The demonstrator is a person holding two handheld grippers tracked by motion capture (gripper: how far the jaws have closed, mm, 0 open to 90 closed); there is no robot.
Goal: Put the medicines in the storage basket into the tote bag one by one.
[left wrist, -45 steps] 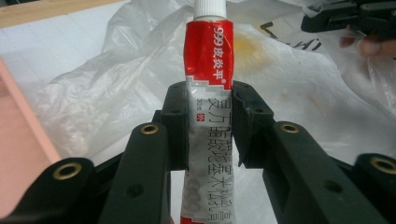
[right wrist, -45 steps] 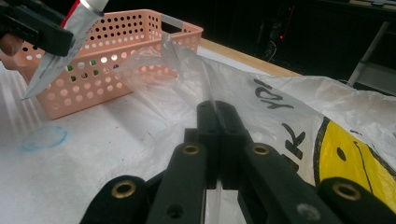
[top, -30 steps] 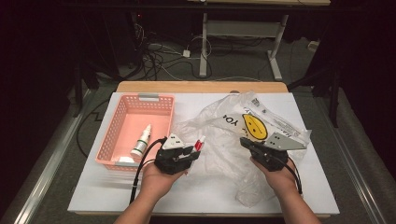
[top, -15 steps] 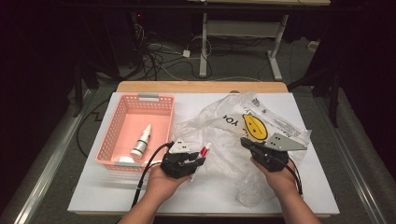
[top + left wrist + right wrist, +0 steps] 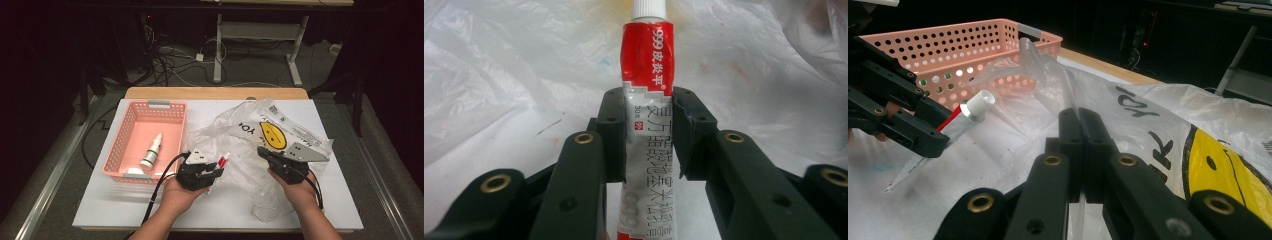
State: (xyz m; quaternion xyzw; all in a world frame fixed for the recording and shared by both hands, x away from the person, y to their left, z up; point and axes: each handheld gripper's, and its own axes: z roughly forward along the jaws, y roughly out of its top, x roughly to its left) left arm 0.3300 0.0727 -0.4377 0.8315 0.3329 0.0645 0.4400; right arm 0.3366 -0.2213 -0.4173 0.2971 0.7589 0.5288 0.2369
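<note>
The left gripper [image 5: 649,135] has its jaws clamped on the sides of a red-and-white ointment tube [image 5: 648,100], whose white cap points away from the hand, held just above the crumpled clear plastic bag [image 5: 250,150] in the middle of the white counter [image 5: 100,205]. The right gripper [image 5: 1080,135] has its jaws pressed together, pinching a fold of that same bag beside its yellow smiley print [image 5: 272,135]. Left of both hands sits a pink perforated basket [image 5: 165,107] holding a small white bottle [image 5: 151,151].
</note>
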